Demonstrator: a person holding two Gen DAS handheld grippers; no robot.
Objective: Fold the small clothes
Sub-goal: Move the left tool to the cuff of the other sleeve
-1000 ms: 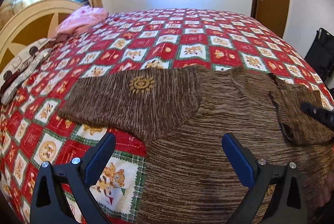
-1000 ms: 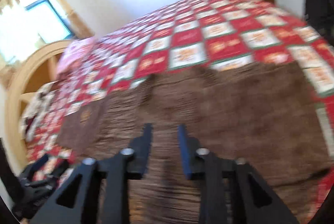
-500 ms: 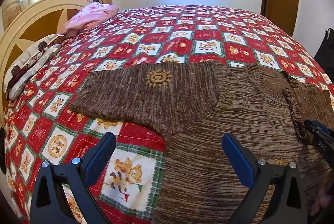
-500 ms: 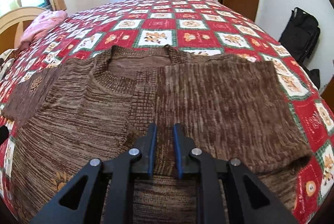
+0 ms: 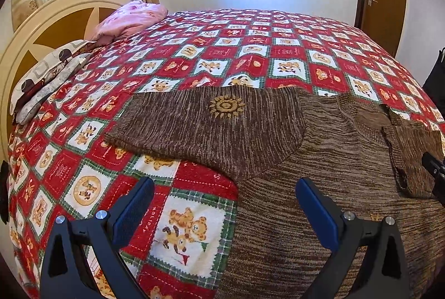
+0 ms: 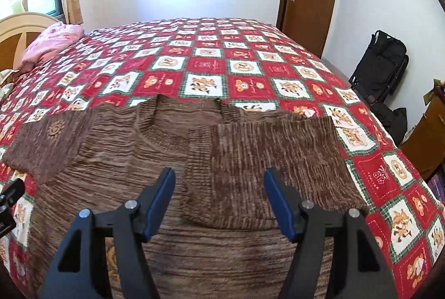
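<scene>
your left gripper hangs wide open and holds nothing, low over the near left edge of the brown marled knit sweater, which lies flat on the red, white and green teddy-bear patchwork quilt. your right gripper is also spread wide and empty, just above the right sleeve, which lies folded in across the chest. the left sleeve, with its yellow sun motif, is spread out to the left on the quilt. the risk, as i judge it, sits with that left sleeve: pinch too deep and you may catch the quilt with the knit and drag both. grab only the cuff and the loose knit could sag, stretch or fold crooked against the right sleeve. keep the right gripper from brushing the folded sleeve, since a nudge would likely slide it off the chest. the pink pillow lies well apart, far left.
</scene>
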